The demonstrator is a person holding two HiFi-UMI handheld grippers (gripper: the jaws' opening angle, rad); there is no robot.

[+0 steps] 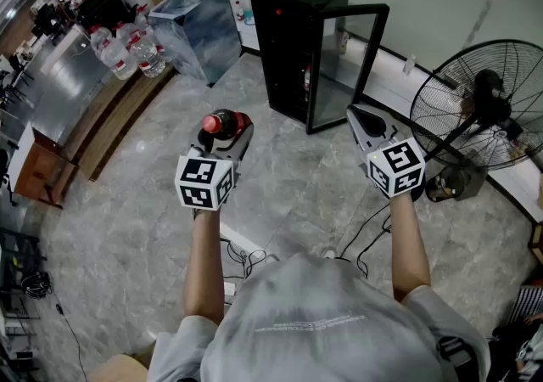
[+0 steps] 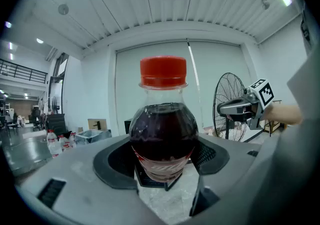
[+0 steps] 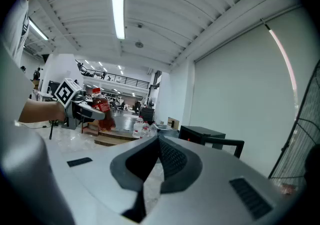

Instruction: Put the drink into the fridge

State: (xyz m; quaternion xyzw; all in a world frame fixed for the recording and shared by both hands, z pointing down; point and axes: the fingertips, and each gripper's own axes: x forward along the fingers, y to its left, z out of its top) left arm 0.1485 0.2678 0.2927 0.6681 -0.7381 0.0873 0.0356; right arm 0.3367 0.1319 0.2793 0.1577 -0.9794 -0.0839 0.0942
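Cola bottle (image 2: 163, 129), red cap and dark drink, is standing upright in the left tool (image 1: 226, 136). The tool is clamped on the bottle's lower body from both sides, so the bottle is up in the air over the pale stone floor (image 1: 127, 227), not in the fridge yet. Left forearm (image 1: 204, 261) is stretched straight out in front of the person, with the tool nosed just a bit down. Right tool (image 1: 361, 117) is pinched closed on nothing, pads meeting at the tip. It's held out on the right forearm (image 1: 409, 244) at about the same reach as the left one and well apart from it. Black mini fridge (image 1: 297, 32) sits on the floor ahead of both tools, glass door (image 1: 349, 62) hanging open. Big pedestal fan (image 1: 484, 104) is off to the right, and there's a bunch of water bottles (image 1: 127, 53) off to the left.
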